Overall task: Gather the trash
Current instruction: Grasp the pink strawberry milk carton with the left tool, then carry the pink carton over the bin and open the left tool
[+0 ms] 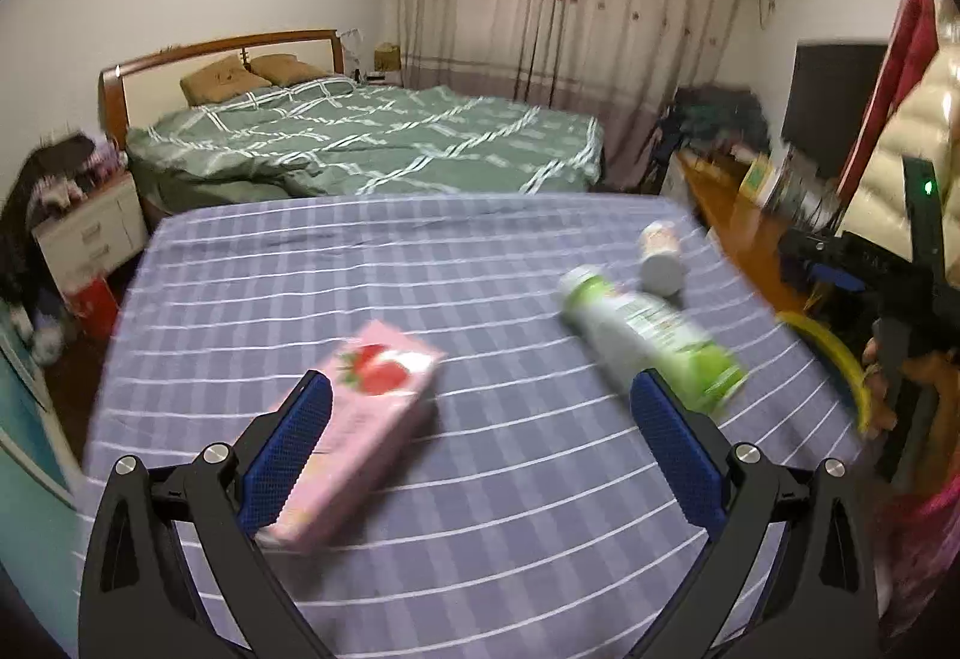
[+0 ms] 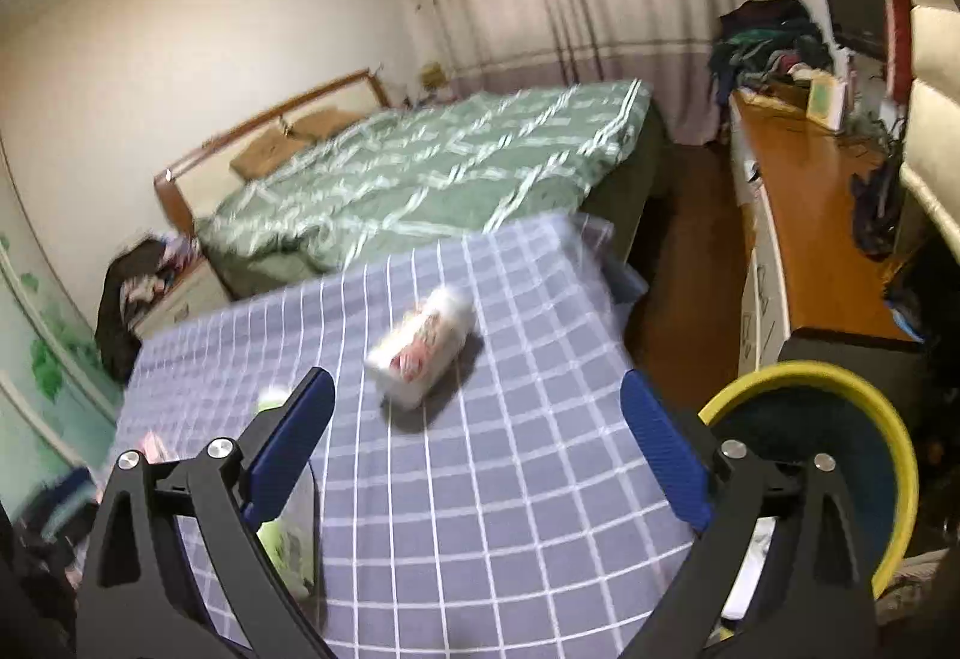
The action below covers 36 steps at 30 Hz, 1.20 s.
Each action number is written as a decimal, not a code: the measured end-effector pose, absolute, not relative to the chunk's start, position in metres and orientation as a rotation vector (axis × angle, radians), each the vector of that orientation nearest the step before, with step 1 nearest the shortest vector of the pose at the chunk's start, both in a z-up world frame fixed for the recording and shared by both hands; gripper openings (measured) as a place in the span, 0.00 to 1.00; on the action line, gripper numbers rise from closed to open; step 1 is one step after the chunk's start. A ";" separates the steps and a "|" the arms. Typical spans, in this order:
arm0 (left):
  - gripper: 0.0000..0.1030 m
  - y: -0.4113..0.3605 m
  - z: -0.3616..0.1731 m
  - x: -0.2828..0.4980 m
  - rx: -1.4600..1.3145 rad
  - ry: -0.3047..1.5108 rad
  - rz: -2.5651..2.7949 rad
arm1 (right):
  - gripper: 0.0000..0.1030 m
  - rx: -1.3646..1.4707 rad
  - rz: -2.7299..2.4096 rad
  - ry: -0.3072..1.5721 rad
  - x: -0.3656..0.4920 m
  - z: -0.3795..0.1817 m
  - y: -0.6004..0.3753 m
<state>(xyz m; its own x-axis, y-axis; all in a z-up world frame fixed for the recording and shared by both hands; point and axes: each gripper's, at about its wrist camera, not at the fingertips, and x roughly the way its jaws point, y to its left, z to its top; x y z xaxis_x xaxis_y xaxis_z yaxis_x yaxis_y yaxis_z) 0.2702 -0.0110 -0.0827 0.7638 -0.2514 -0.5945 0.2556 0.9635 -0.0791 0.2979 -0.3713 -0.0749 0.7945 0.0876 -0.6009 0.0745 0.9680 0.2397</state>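
Note:
A pink strawberry carton (image 1: 360, 419) lies on the purple checked table (image 1: 480, 251), against the left finger of my open left gripper (image 1: 480, 389). A green and white bottle (image 1: 654, 341) lies on its side to the right, near the right finger. A small white cup (image 1: 660, 254) lies beyond it. In the right wrist view, my right gripper (image 2: 477, 389) is open and empty above the table (image 2: 510, 479); the white cup (image 2: 423, 347) lies ahead between the fingers. The green bottle (image 2: 291, 527) is partly hidden behind the left finger. A yellow-rimmed bin (image 2: 840, 455) stands at the table's right.
A bed with a green quilt (image 1: 372, 137) stands beyond the table. A wooden desk (image 2: 804, 215) with clutter runs along the right wall. A white nightstand (image 1: 90, 233) is at the left. The other gripper and hand (image 1: 900, 323) show at the right edge.

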 end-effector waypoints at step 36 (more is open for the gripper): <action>0.52 -0.008 -0.122 0.335 0.142 0.914 -0.352 | 0.89 0.276 0.021 0.651 0.294 -0.074 -0.378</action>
